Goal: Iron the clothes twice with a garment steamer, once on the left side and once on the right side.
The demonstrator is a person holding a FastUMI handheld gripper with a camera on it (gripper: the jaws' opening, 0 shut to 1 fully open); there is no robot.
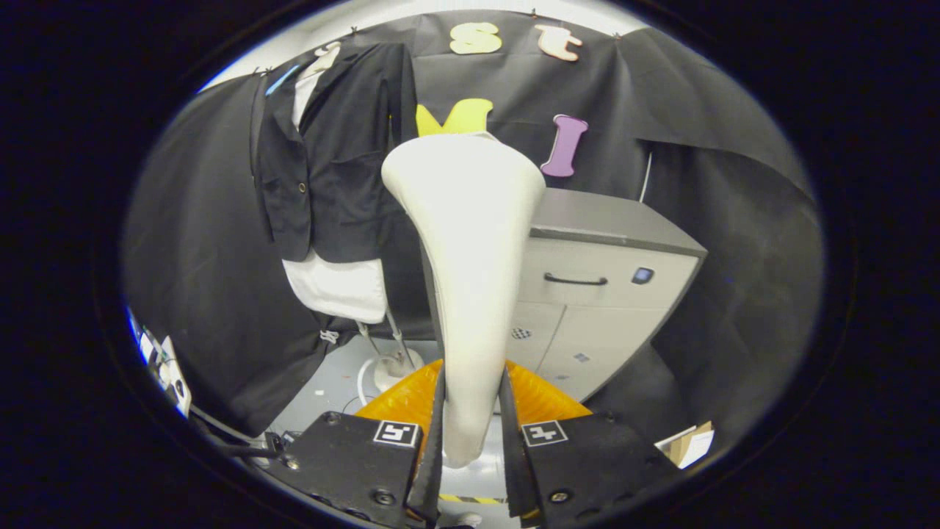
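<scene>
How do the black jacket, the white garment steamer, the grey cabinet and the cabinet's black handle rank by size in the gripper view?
1. Grey cabinet and black jacket: look alike, unranked.
2. White garment steamer, clamped in the tongs; its nearness to the camera inflates it, so its place is unsure.
3. Black handle, smallest.

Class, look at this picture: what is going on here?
A hand-held pair of tongs is shut on a white steamer, held upright between its fingers. A black jacket over a white shirt hangs beyond, off to one side and apart from the steamer. A grey cabinet stands on the other side.
</scene>
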